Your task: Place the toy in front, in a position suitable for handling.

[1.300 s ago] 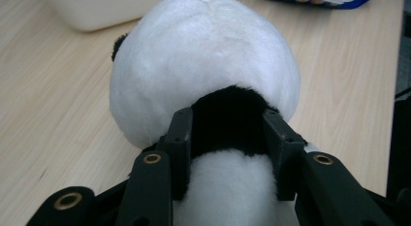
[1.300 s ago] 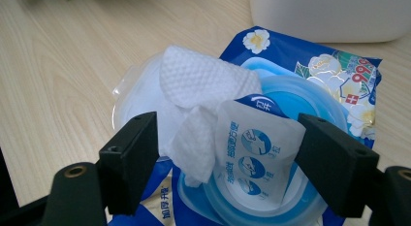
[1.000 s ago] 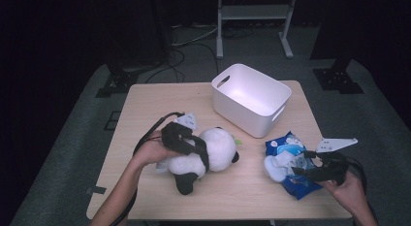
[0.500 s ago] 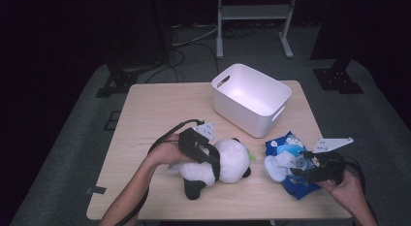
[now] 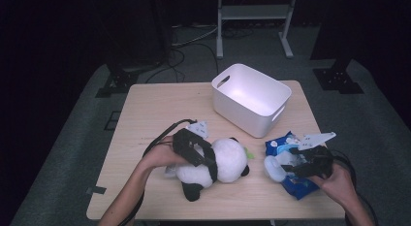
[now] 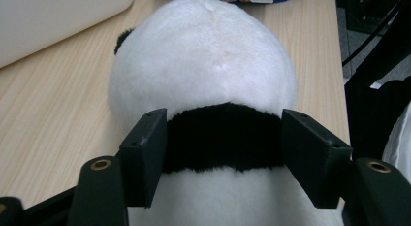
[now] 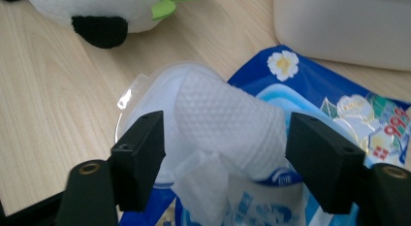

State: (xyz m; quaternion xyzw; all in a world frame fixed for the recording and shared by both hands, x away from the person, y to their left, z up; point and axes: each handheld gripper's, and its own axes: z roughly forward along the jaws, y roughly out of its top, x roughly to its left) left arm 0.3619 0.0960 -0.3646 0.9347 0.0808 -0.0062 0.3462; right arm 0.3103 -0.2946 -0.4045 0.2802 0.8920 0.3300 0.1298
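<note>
A: What has changed with the left gripper point(image 5: 206, 160)?

B: Its jaws have just been opening. A second ago it was clamped on the panda point(image 5: 225, 160); now, in the left gripper view, the pads stand either side of the panda's point(image 6: 203, 85) black band, about half open and no longer squeezing it. The toy has also shifted from the middle of the table point(image 5: 155, 114) toward the near edge, and lies there on its side.

A: So the panda is released?

B: I judge so: it is set down, well apart from the white bin point(image 5: 252, 97).

A: And the right gripper point(image 5: 291, 164)?

B: Its jaws have just been closing a little, yet they are still wide. In the right gripper view a wipe point(image 7: 228, 121) sticking up from the blue pack point(image 7: 349, 119) sits between the pads, untouched. The pack lies at the table's right, near the bin.

A: Meaning?

B: Probably the wipe gets pinched next.
</note>
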